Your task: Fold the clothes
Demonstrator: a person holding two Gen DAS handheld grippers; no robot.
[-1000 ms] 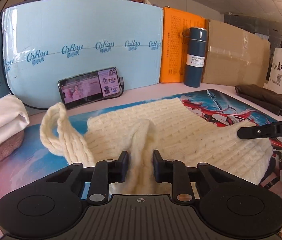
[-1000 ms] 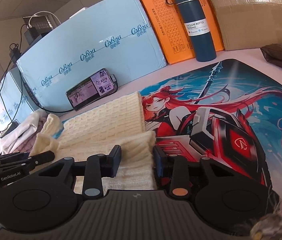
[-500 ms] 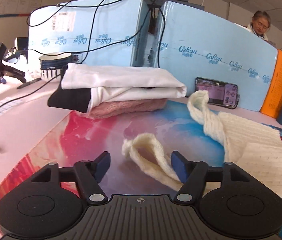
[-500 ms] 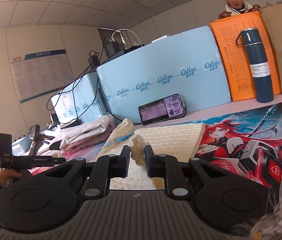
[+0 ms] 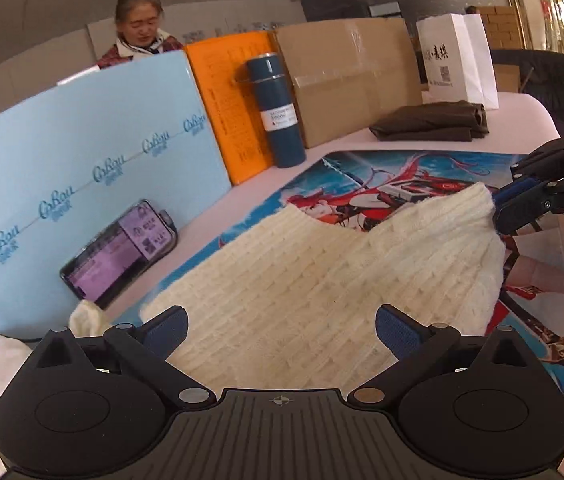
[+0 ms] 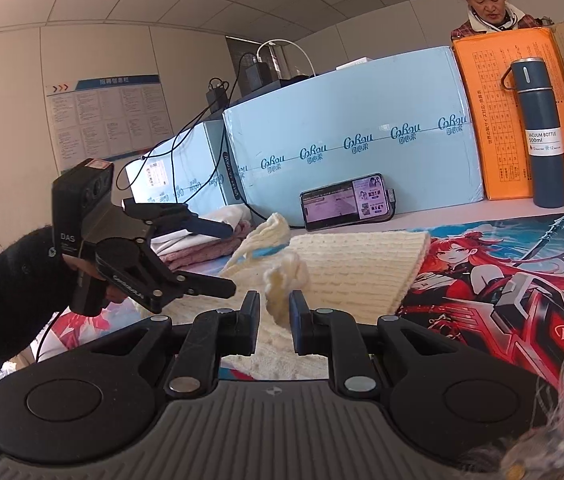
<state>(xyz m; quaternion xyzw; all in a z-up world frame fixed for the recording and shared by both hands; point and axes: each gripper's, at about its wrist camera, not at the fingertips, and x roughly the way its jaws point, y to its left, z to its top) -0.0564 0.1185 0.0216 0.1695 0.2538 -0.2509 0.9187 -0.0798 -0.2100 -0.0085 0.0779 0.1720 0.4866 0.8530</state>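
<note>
A cream knit sweater (image 5: 322, 264) lies on the printed mat (image 5: 402, 176). My left gripper (image 5: 282, 330) hovers over its near part. Its jaws are opening and stand wide apart, with knit showing below the gap and neither pad pressing on it. In the right wrist view a hand in a black sleeve holds that left gripper (image 6: 229, 258) at the left, above the sweater's left edge. My right gripper (image 6: 275, 304) is shut on a bunched fold of the sweater (image 6: 346, 272) and holds it lifted. In the left wrist view the right gripper (image 5: 500, 214) pinches the sweater's far right corner.
Folded clothes (image 6: 209, 240) are stacked at the mat's left end. A phone (image 5: 121, 256) leans on the blue foam board (image 5: 81, 152). An orange box, a blue vacuum bottle (image 5: 277, 116), a cardboard box (image 5: 350, 76), a folded dark garment (image 5: 430, 120) and a white paper bag (image 5: 454, 60) line the back. A person sits behind the boards.
My left gripper let go of the knit, opened wide and swung out to the left pile and back over the sweater. My right gripper shut on a fold and lifted it.
</note>
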